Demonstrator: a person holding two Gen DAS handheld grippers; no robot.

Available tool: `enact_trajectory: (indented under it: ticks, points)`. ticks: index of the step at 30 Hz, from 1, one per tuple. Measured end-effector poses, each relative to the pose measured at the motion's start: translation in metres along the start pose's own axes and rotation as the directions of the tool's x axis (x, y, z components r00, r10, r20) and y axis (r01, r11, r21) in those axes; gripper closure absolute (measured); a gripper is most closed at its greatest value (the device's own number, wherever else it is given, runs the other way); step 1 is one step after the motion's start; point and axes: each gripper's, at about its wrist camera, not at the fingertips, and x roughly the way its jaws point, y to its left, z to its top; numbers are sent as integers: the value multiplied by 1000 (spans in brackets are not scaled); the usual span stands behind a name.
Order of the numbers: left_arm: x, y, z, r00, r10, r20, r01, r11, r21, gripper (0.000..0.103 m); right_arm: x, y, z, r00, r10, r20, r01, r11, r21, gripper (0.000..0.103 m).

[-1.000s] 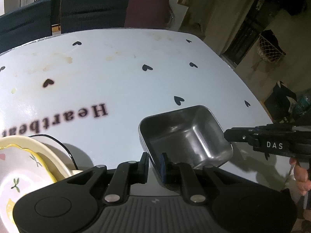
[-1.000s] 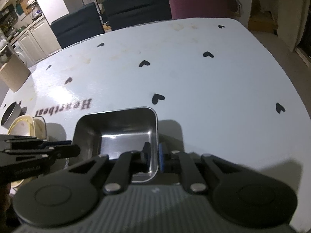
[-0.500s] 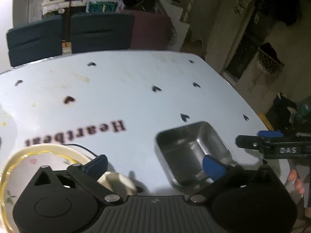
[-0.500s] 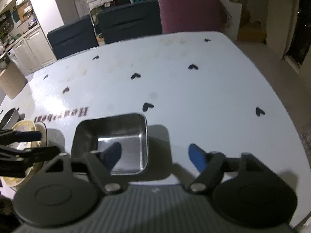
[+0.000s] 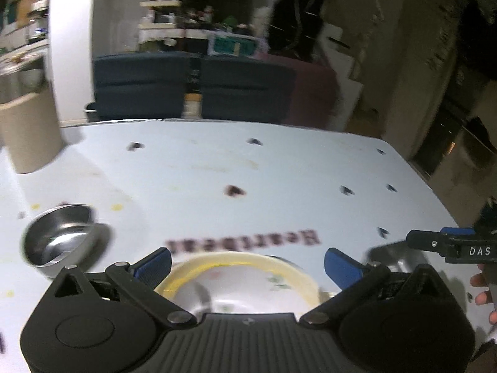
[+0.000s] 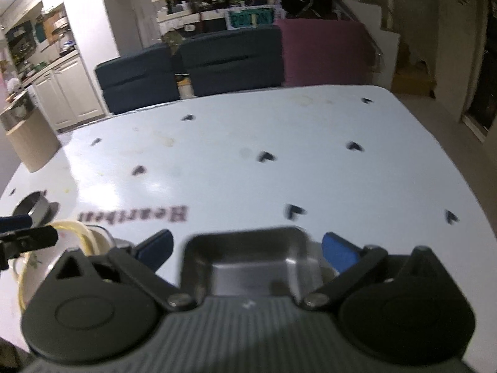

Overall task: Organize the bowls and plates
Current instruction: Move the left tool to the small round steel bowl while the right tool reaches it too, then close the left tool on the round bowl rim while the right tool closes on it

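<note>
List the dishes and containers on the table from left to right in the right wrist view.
Beige container → round steel bowl → yellow-rimmed floral plate → square steel tray, which sits between the open right gripper's fingers.

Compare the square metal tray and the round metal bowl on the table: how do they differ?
The tray has straight sides and rounded corners; the bowl is round. The tray lies right in front of the open right gripper; the bowl stands far off on the left side of the table, away from both grippers. Both are shiny metal, upright and look empty.
</note>
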Motion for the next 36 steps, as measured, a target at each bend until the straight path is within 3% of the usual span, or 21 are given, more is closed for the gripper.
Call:
enact_trajectory:
  ticks: [5,11,15,19,24,29,31,33,36]
  points:
    - [-11,47,-1,997,75,0,-75,995,-65,0,16,49,12,997,71,1,-71,996,-46,0]
    - [-22,109,-5,987,157,-27,-159,968,-196,0,35,110,17,988,154,-8,-154,983,-99,0]
    - [-29,149,-11,977,208,-49,-214,935,-282,0,48,146,23,976,216,-21,-217,968,-130,0]
    - [-36,183,-17,969,238,-61,-244,900,-361,0,63,181,31,951,303,-54,-308,940,-145,0]
    - [-39,215,-21,966,246,-74,-250,836,-488,1,80,226,39,915,391,-98,-402,904,-148,2]
    - [-30,233,-21,977,199,-76,-206,796,-570,20,110,253,50,891,436,-131,-448,890,-87,23]
    - [-24,238,-21,978,193,-85,-206,787,-582,26,127,260,52,877,452,-164,-465,884,-52,44]
    - [-17,241,-21,981,175,-87,-192,777,-600,33,137,265,54,877,446,-180,-458,888,-32,57]
    - [-7,245,-22,987,138,-85,-160,753,-639,37,149,269,56,878,443,-180,-453,891,-17,59]
